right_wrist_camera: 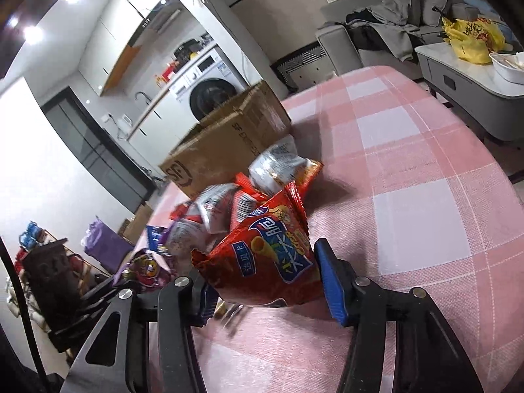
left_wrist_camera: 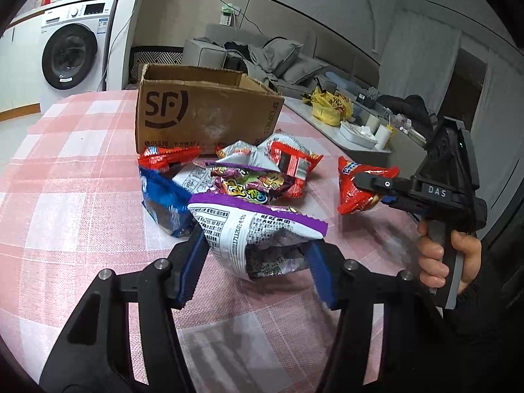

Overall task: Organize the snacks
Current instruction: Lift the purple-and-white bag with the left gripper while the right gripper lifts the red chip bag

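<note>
Left wrist view shows the left claw (left_wrist_camera: 253,263) pinching a purple-edged white snack packet (left_wrist_camera: 252,229), its blue pads pressed into the packet's crumpled sides, the packet held just in front of the snack pile (left_wrist_camera: 229,177) on the desk (left_wrist_camera: 65,170). That pile lies directly before the cardboard box (left_wrist_camera: 203,111), which stands open-topped on the pink checked cloth; the loose packets, a blue one (left_wrist_camera: 163,203), red ones and a purple one, sit between the held packet and the box front. To the right, well apart from the pile, the right claw (left_wrist_camera: 363,180) grips a red snack bag (left_wrist_camera: 357,190) lifted clear of the cloth, and a hand (left_wrist_camera: 442,255) wraps the tool's handle.

Right wrist view shows the same red snack bag (right_wrist_camera: 271,262) close up, pinched between the right claw (right_wrist_camera: 265,291) pads, one pad half hidden behind the bag's lower edge. Beyond it the pile (right_wrist_camera: 235,203) and the cardboard box (right_wrist_camera: 229,144) line up along the desk (right_wrist_camera: 425,163); the image there is blurred. This view alone shows a low white side table (right_wrist_camera: 465,78) with a yellow bag (right_wrist_camera: 471,39) just past the desk edge, and a kitchen counter with a tap. The washing machine (left_wrist_camera: 72,55) and grey sofa (left_wrist_camera: 262,55) behind appear in both.
</note>
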Available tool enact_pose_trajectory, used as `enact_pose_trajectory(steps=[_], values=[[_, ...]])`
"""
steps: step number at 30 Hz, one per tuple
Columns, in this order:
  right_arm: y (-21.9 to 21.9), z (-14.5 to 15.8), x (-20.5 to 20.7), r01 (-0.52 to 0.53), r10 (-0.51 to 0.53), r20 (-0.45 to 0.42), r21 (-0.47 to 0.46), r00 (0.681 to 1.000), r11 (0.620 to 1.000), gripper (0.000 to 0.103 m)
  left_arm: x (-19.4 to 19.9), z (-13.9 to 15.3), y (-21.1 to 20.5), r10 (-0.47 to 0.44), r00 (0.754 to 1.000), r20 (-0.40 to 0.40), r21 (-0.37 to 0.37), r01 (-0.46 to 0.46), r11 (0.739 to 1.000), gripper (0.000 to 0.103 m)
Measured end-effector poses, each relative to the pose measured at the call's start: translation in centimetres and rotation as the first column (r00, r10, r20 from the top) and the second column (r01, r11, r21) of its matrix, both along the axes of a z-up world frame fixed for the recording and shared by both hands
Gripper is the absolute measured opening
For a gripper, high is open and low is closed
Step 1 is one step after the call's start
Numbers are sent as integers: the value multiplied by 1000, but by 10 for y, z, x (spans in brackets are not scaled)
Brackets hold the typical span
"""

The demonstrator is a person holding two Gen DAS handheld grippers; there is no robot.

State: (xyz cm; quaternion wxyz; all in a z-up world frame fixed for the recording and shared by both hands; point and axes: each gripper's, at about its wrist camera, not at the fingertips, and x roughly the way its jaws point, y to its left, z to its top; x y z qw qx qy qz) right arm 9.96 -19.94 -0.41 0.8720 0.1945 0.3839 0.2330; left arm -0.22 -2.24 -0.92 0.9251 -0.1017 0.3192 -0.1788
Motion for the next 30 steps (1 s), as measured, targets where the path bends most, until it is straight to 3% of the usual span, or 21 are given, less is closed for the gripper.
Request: enact_pose_trajectory(steps=[14, 15, 16, 18, 21, 23, 26, 28, 30], values=[[15, 17, -12, -56, 55, 40, 17, 998, 998, 54, -14, 21, 5, 12, 998, 56, -18, -11, 1000, 53], [16, 19, -13, -60, 59, 46, 23, 997, 998, 48, -15, 22, 6, 15, 998, 60, -21, -14, 1000, 53], [17, 19, -13, -57, 56, 49, 15, 997, 998, 46, -16, 23, 7, 15, 998, 63, -23, -13, 1000, 53], [24, 16, -13, -35, 38, 39, -88, 999, 996, 44, -17, 24, 7, 16, 998, 64, -23, -15, 1000, 53], [26, -2, -10, -54, 50, -43, -107, 998, 993, 44, -16, 22, 7, 21, 998, 59, -16, -20, 1000, 53], [27, -7, -17, -72, 66, -49, -123, 997, 990, 44, -18, 22, 8, 21, 998, 58, -19, -20, 1000, 53], [19, -3, -29, -92, 90, -22, -83, 996, 992, 62, -18, 21, 9, 23, 998, 56, -26, -21, 999, 53], [14, 1, -33, -109, 109, -9, -56, 994, 992, 84, -17, 22, 10, 25, 998, 56, -31, -23, 999, 53], [16, 2, -38, -134, 134, -16, -73, 991, 988, 92, -18, 22, 9, 22, 998, 58, -32, -20, 999, 53]])
